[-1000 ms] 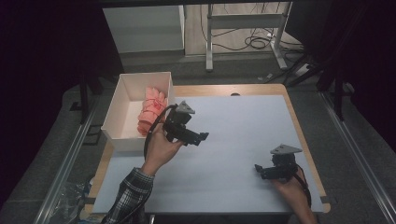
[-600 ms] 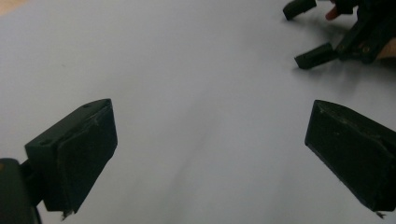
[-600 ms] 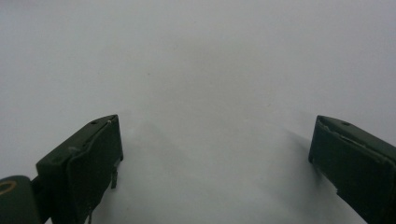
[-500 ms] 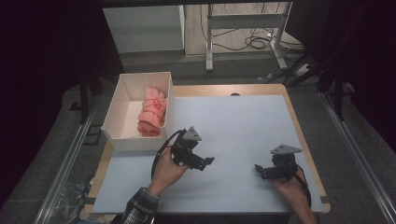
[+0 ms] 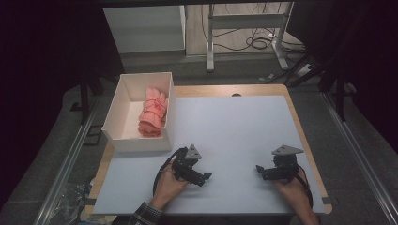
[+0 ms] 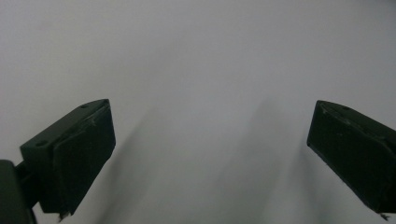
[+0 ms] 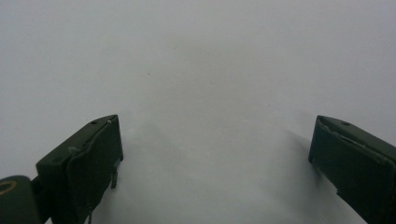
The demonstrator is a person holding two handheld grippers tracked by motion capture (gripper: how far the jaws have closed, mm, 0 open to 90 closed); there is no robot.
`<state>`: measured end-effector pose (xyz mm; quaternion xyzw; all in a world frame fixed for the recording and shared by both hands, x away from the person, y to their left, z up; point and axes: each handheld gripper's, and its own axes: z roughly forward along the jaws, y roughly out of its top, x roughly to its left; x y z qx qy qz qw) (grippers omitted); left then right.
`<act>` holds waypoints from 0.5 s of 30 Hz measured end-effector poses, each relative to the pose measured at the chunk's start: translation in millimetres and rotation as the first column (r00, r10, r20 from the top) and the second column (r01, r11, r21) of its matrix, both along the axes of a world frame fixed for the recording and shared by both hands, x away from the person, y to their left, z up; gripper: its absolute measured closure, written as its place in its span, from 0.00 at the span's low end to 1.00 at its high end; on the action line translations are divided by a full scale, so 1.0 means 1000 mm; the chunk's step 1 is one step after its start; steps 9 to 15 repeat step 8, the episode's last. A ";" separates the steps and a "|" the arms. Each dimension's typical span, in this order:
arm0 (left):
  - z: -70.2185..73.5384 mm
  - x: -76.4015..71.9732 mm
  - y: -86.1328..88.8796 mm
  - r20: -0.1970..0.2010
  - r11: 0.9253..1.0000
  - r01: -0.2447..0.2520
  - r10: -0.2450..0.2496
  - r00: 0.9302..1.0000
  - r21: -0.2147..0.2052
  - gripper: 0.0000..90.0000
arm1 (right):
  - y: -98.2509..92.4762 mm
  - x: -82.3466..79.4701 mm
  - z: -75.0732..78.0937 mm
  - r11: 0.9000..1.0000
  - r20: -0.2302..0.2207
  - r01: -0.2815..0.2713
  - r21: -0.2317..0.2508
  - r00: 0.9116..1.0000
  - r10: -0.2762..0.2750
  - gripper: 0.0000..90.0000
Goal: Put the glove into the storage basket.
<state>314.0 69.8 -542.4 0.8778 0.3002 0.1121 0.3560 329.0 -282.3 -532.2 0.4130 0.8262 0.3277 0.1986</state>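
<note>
A rolled pink cloth (image 5: pixel 153 112), soft and creased, lies inside a white box (image 5: pixel 117 112) at the table's far left. The left gripper (image 5: pixel 208 176) and right gripper (image 5: pixel 257 168) rest near, jaws spread, empty.

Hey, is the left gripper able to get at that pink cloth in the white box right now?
Probably yes. The left gripper is open and empty, low over the table just in front of the white box. The pink cloth lies uncovered in the open-topped box; only the near wall must be cleared from above.
</note>
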 end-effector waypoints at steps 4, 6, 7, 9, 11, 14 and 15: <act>-0.003 0.002 0.001 -0.013 1.000 -0.005 0.005 1.000 -0.003 0.00 | 0.000 0.000 0.000 1.000 0.000 0.000 0.000 1.000 0.000 0.04; -0.004 0.002 0.001 -0.012 1.000 -0.003 0.003 1.000 0.000 0.00 | 0.000 0.000 0.000 1.000 0.001 0.001 0.000 1.000 -0.001 0.04; -0.004 0.002 0.001 -0.017 1.000 -0.003 0.003 1.000 0.000 0.00 | 0.000 0.000 0.000 1.000 0.001 0.001 0.002 1.000 -0.001 0.04; -0.004 0.002 0.001 -0.013 1.000 -0.003 0.003 1.000 0.002 0.00 | 0.000 0.000 0.000 1.000 0.000 0.000 0.000 1.000 0.000 0.03; -0.004 0.002 0.001 -0.013 1.000 -0.003 0.003 1.000 0.002 0.00 | 0.000 0.000 0.000 1.000 0.000 0.000 0.000 1.000 0.000 0.03; -0.004 0.002 0.001 -0.013 1.000 -0.003 0.003 1.000 0.002 0.00 | 0.000 0.000 0.000 1.000 0.000 0.000 0.000 1.000 0.000 0.03; -0.004 0.002 0.001 -0.013 1.000 -0.003 0.003 1.000 0.002 0.00 | 0.000 0.000 0.000 1.000 0.000 0.000 0.000 1.000 0.000 0.03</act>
